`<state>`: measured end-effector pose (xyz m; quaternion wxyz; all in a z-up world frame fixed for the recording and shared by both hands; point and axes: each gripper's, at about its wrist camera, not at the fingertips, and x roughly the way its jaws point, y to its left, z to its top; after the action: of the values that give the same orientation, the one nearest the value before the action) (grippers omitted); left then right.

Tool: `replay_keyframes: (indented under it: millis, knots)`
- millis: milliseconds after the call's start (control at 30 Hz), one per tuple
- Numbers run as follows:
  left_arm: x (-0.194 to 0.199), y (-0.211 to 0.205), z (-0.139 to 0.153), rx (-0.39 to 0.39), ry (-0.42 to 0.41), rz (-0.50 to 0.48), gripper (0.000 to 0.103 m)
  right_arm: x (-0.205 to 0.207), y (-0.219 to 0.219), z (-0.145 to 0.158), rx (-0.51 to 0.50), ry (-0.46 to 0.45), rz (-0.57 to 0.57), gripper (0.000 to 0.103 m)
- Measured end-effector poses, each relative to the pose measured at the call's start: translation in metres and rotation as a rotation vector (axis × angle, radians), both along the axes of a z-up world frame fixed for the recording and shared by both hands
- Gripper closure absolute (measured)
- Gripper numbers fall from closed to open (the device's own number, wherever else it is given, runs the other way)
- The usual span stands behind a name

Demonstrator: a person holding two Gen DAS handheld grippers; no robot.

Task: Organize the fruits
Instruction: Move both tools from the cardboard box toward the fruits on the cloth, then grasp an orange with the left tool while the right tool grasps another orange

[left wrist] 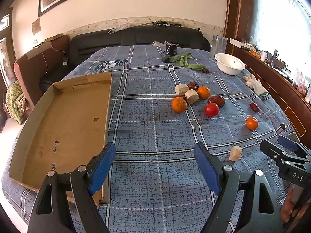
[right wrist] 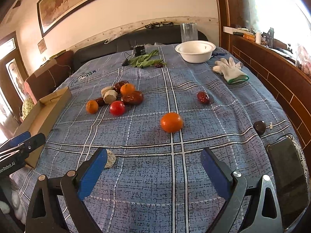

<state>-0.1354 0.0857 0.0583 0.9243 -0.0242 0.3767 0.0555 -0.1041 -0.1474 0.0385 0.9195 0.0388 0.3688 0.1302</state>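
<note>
Fruit lies loose on the blue checked cloth [left wrist: 151, 116]. A cluster holds two oranges [left wrist: 179, 104], a red tomato [left wrist: 211, 109], dark red dates [left wrist: 216, 101] and beige chunks [left wrist: 191, 96]. A third orange [right wrist: 171, 124] lies apart, just ahead of my right gripper [right wrist: 154, 153], which is open with nothing between its fingers. A single date [right wrist: 203, 97] lies farther back. My left gripper [left wrist: 155, 149] is open and empty over the cloth, beside the cardboard tray [left wrist: 68, 126]. One beige chunk [left wrist: 235, 153] lies between the two grippers.
A white bowl [right wrist: 195, 51] and a white glove [right wrist: 231, 69] lie at the far right. A dark phone [right wrist: 287, 176] and a small dark round thing [right wrist: 259, 127] are near the right edge. Green leaves [left wrist: 184, 60] lie at the back, with a wooden ledge along the right.
</note>
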Motion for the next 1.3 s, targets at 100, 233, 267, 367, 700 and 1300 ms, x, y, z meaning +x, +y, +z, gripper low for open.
replay_keyframes:
  millis: [100, 233, 267, 367, 700, 1300]
  knots:
    - [0.002, 0.0, -0.002, -0.011, 0.004, 0.002, 0.021, 0.001, 0.001, -0.001, 0.007, 0.011, 0.009, 0.004]
    - [0.004, -0.003, -0.006, -0.016, 0.011, 0.0, 0.021, 0.0, 0.003, -0.002, 0.0, 0.008, 0.026, 0.004]
    - [0.004, -0.004, -0.007, -0.014, 0.014, -0.001, 0.021, -0.001, 0.004, -0.002, -0.003, 0.007, 0.029, 0.004]
    - [0.006, -0.008, -0.009, -0.006, 0.02, -0.009, 0.021, -0.001, 0.005, -0.002, -0.004, 0.003, 0.034, 0.004]
    - [0.007, -0.015, -0.009, 0.016, 0.018, -0.011, 0.021, -0.001, 0.002, -0.002, 0.017, 0.007, 0.039, 0.004]
    - [0.093, -0.014, -0.003, -0.055, 0.052, -0.084, 0.021, 0.059, -0.021, 0.008, -0.03, 0.106, 0.019, 0.021]
